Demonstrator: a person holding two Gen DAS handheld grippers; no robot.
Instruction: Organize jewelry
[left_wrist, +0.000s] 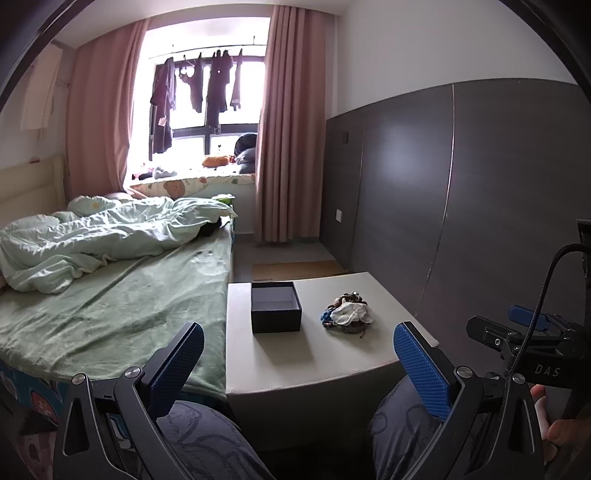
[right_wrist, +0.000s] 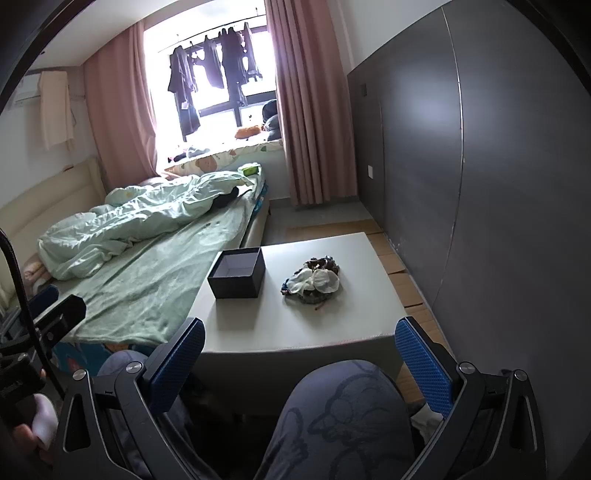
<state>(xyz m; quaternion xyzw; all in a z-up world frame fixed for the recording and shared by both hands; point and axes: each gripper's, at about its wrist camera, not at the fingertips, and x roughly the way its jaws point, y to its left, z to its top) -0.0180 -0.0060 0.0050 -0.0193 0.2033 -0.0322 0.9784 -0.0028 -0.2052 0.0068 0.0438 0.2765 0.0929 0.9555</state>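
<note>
The left gripper (left_wrist: 299, 365) is held low over the person's knees (left_wrist: 207, 439), short of the near edge of the table (left_wrist: 295, 365), with its blue pads (left_wrist: 421, 369) spread wide and nothing between them. The right gripper (right_wrist: 300, 360) is held in the same way, level and pointing forward at the table, jaws wide apart and empty; a knee (right_wrist: 343, 413) is seen just below it. In the left view the right gripper is seen at the far right, beside the left one, with a hand (left_wrist: 554, 424) on its grip.

On the table, an open black box (left_wrist: 276, 306) stands to the left, upright, its pale inside bare as far as can be seen. To its right, apart from it, a tangled jewelry pile (left_wrist: 347, 314) lies, with a white piece on top. A bed (left_wrist: 110, 288) with green bedding is seen at the left, touching the table's side.
</note>
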